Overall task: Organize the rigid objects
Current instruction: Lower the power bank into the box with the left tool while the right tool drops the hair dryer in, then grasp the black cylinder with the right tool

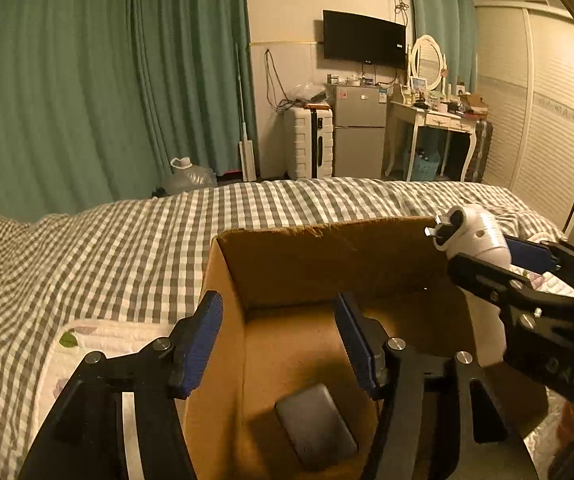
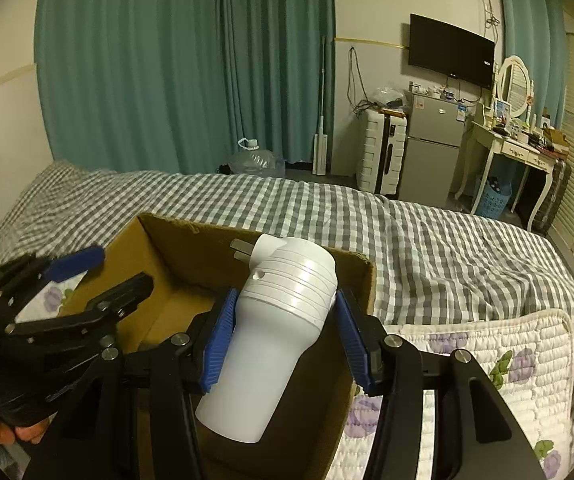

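Gripping a white plug-in device [image 2: 275, 320] between its blue pads, the right gripper [image 2: 283, 336] reaches forward over the cardboard box [image 1: 279, 256], its fingers clamped on the ribbed middle of the body. The device tilts up and away, two metal prongs at its far end — held above the box's right side, not resting on anything. In the left wrist view the same device [image 1: 475, 236] shows at the box's far right corner.

The left gripper [image 1: 279, 332] straddles the box's left wall: its fingers stand apart, one pad [image 1: 203, 336] outside the wall, the other inside the box, neither visibly pressing it. A flat grey rectangular object [image 1: 315, 424] lies on the box floor — just below that gripper.

The box sits on a grey-and-white checked bedspread [image 1: 99, 248], beside a floral quilted pad [image 2: 483, 364]. No writing on the device or box can be read.
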